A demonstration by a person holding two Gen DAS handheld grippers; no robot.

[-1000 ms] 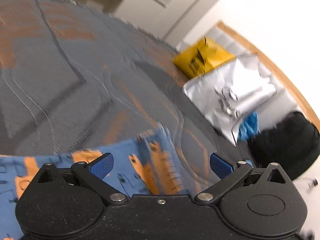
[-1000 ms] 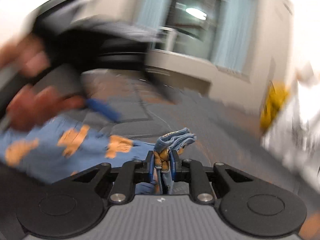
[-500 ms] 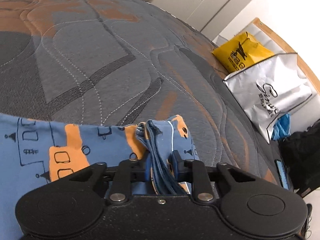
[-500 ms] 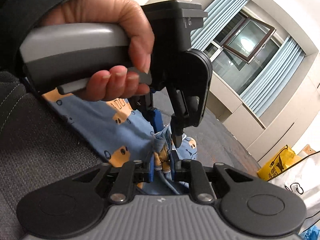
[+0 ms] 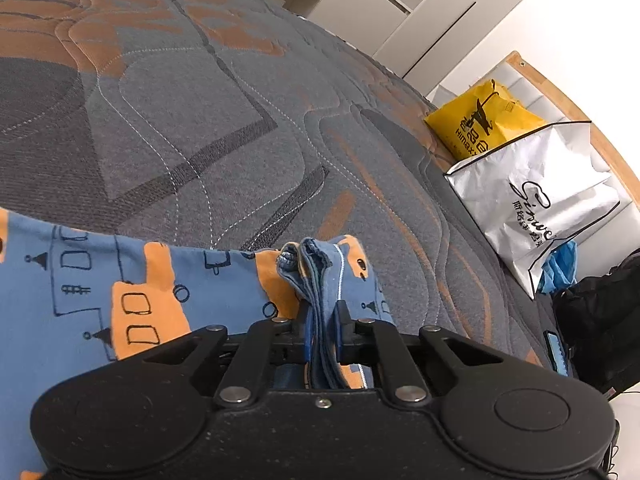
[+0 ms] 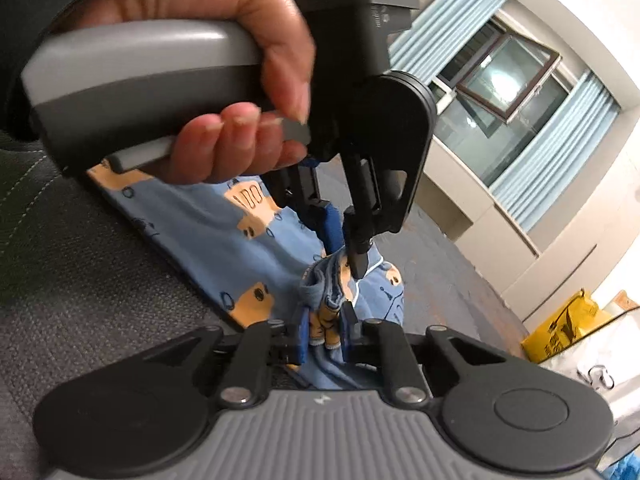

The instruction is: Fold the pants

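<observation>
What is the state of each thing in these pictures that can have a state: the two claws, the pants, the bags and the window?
left claw: jaws just closing, now shut on bunched pants edge
right claw: shut on bunched pants edge
pants: mostly flat on the quilted bed cover, one end gathered up
yellow bag: upright at the bedside
silver bag: upright, mouth open
window: one pane swung open

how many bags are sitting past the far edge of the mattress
2: a yellow bag farther back, and a silver bag just in front of it. A dark bundle nearer may be another.
</observation>
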